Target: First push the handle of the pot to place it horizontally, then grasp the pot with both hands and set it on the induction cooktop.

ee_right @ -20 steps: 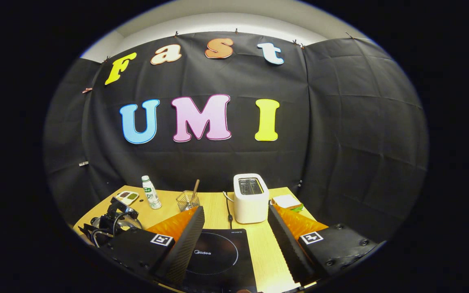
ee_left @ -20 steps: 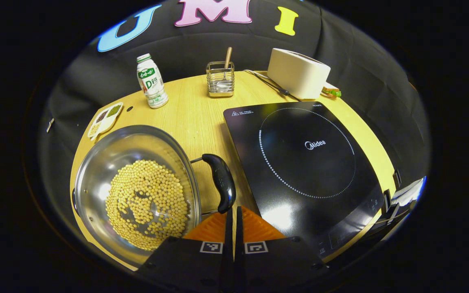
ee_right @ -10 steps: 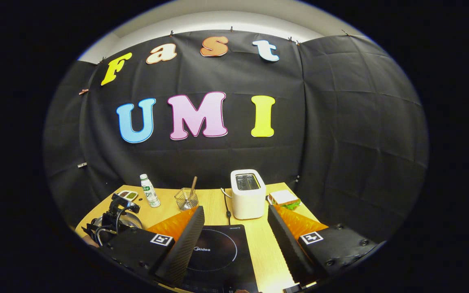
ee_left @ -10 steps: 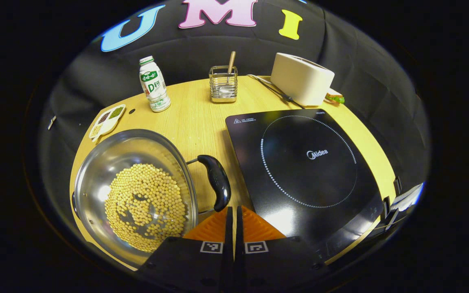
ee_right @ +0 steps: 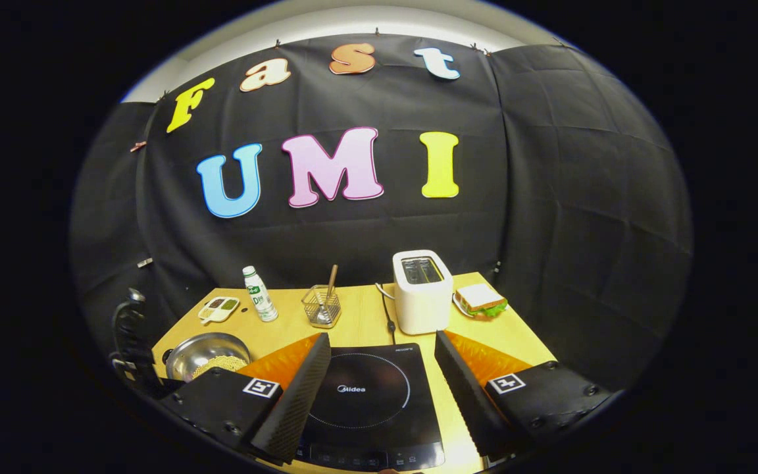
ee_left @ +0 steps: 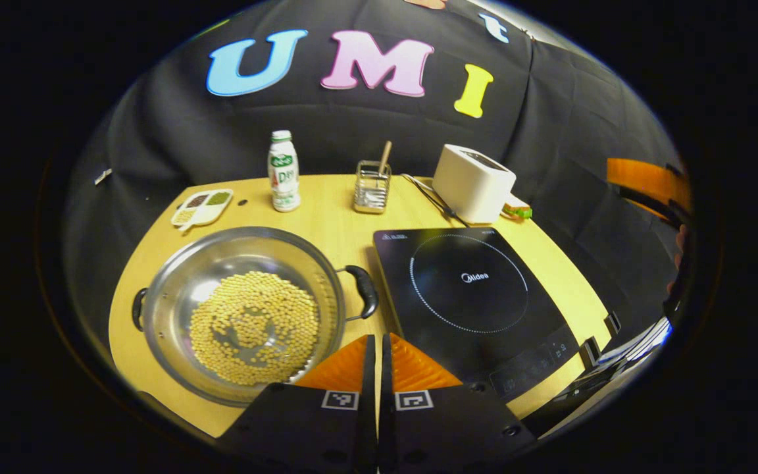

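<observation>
Pot (ee_left: 241, 309), one, holding soybeans, stands at the table's (ee_left: 326, 210) left, just beside one induction cooktop (ee_left: 471, 296); its two handles, left handle (ee_left: 137, 308) and right handle (ee_left: 364, 291), lie roughly level. Left gripper (ee_left: 379, 345), fingers pressed together on nothing, hangs near the right handle. Right gripper (ee_right: 379, 368), fingers spread wide, hovers above the cooktop. Risk, as judged: an uneven two-handed lift would tilt the pot and spill beans.

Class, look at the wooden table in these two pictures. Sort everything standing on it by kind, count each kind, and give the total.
Cookware: 1, the pot of beans.
Appliances: 2, the cooktop and toaster.
Drinks: 1, the bottle.
Food: 2, the sandwich and snack tray.
Holders: 1, the wire basket.
Total: 7.
</observation>
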The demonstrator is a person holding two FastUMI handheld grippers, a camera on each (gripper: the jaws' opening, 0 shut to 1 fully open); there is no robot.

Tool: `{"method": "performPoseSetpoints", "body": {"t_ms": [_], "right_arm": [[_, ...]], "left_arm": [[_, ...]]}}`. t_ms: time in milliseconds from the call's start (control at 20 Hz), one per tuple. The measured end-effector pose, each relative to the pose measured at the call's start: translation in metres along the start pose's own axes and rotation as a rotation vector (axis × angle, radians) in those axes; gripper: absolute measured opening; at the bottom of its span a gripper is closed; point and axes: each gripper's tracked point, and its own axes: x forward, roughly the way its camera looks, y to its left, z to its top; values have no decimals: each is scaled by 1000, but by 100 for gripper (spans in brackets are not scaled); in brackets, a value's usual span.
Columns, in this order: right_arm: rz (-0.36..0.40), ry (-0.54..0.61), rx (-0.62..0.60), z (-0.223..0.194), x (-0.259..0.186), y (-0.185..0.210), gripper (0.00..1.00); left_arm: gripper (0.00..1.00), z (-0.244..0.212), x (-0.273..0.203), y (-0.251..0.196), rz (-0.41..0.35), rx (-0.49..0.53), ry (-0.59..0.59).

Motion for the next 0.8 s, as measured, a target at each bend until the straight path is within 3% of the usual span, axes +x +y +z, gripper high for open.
{"method": "performPoseSetpoints", "body": {"t_ms": [250,350,400,450,500,550,600,650,700,800], "right_arm": [[63,38,-20,-13,7,44,99],[87,64,-12,-21,12,64,99],[98,78,-4,-25,14,73,99],[113,89,3,-27,17,85,99],[127,98,8,-30,20,96,99],[141,108,10,-33,24,107,99],[160,123,16,-37,30,120,99],[186,151,24,-44,35,135,99],[204,180,25,-52,41,149,99],[222,221,2,-64,53,170,99]], "left_arm": [[10,12,-54,59,91,-88,-89],[14,14,-69,88,139,-107,-111],[22,13,-77,103,163,-114,-120],[21,14,-83,117,185,-121,-129],[42,15,-90,131,203,-130,-137],[40,17,-95,145,223,-137,-144],[47,19,-99,159,246,-146,-157],[43,23,-101,171,258,-158,-173],[51,25,-102,183,265,-171,-182],[82,30,-100,209,291,-178,-193]]}}
